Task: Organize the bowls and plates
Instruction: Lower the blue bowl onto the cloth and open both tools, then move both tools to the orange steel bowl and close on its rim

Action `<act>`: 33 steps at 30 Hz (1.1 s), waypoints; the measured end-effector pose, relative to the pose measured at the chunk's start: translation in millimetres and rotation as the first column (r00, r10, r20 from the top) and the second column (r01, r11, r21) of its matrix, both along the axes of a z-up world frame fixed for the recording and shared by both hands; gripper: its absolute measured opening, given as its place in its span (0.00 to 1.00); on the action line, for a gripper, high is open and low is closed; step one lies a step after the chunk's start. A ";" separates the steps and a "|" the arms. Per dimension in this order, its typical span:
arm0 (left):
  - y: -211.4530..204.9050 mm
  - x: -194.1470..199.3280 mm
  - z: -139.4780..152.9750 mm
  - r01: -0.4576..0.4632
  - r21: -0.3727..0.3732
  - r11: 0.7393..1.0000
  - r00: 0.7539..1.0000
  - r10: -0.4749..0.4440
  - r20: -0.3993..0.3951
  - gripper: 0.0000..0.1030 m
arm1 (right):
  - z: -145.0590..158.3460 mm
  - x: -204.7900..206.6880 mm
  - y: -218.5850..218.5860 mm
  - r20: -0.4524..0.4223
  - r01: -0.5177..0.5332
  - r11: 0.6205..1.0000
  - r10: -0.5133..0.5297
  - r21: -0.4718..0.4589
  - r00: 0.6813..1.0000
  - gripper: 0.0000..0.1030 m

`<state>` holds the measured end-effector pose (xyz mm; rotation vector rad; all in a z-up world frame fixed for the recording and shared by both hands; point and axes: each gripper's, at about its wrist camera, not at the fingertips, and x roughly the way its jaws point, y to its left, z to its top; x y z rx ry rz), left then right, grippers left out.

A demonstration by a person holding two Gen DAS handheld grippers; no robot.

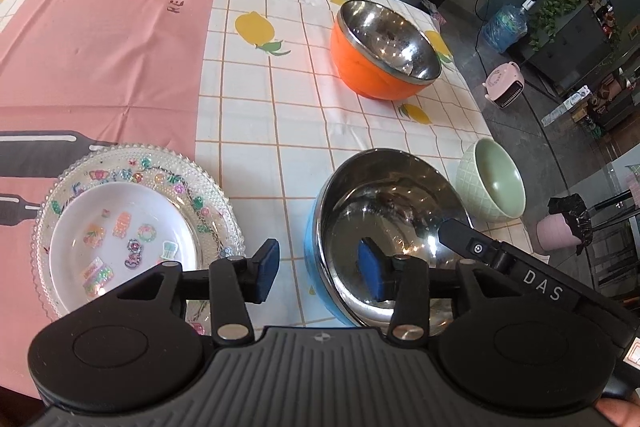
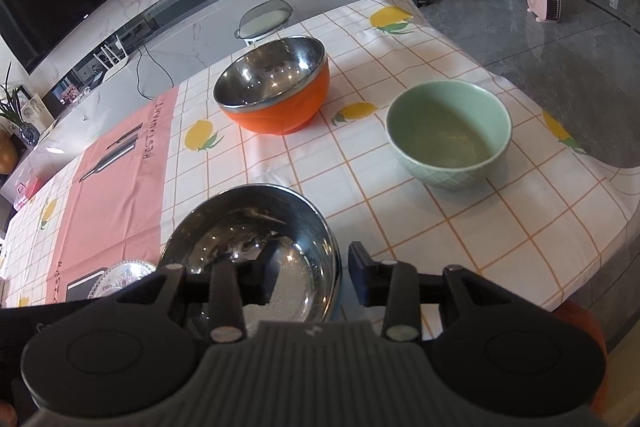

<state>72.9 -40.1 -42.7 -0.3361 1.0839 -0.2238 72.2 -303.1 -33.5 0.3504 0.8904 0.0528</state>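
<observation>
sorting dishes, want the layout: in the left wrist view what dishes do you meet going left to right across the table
glass plate with white plate on it → blue bowl → green bowl; orange bowl sits farther back, overlapping the blue bowl's span.

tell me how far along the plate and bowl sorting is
Done: the small white plate already sits nested on the glass plate. In hand: both grippers straddle the blue bowl's rim, left gripper and right gripper, jaws open, not clamping it. Left: the orange bowl and green bowl stand apart, unstacked, on the tablecloth.
</observation>
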 end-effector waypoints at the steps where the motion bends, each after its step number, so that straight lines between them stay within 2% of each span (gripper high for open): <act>1: 1.3 0.6 3.7 0.001 -0.002 1.000 1.000 -0.001 0.013 0.52 | 3.0 -0.6 0.2 0.011 -0.004 1.000 0.004 -0.014 1.000 0.39; 3: 2.8 1.5 10.7 0.005 0.000 1.000 0.999 -0.005 0.036 0.56 | 9.0 -1.3 0.7 0.030 -0.010 0.999 0.011 -0.036 0.999 0.43; 9: 5.1 14.3 35.0 0.022 0.008 1.000 0.993 -0.023 0.115 0.57 | 33.0 7.4 -0.5 0.092 -0.050 0.996 0.057 -0.080 0.994 0.46; 16: 7.4 43.0 58.0 0.033 -0.031 0.999 0.986 -0.027 0.163 0.58 | 50.1 35.0 -7.2 0.096 -0.093 0.994 0.097 -0.049 0.991 0.49; 19: 7.6 59.3 61.0 0.048 -0.063 0.997 0.988 -0.038 0.151 0.58 | 53.7 47.7 -8.6 0.093 -0.098 0.994 0.102 -0.049 0.990 0.52; 23: 4.2 81.8 59.2 0.065 -0.061 0.996 0.991 -0.057 0.123 0.58 | 55.9 70.3 -13.9 0.063 -0.105 0.994 0.106 -0.024 0.992 0.53; 27: 4.9 108.3 46.4 0.068 -0.101 0.993 0.997 -0.063 0.055 0.58 | 54.6 97.7 -22.0 0.017 -0.082 0.996 0.081 0.022 0.997 0.54; 30: 5.0 125.5 36.3 0.059 -0.093 0.994 0.998 -0.056 0.032 0.58 | 51.8 118.7 -23.8 -0.010 -0.068 0.997 0.069 0.028 0.998 0.54; 33: 9.4 142.8 25.6 0.030 -0.121 0.992 1.000 -0.029 0.007 0.58 | 45.0 138.2 -27.2 -0.048 -0.050 0.997 0.053 0.062 0.997 0.54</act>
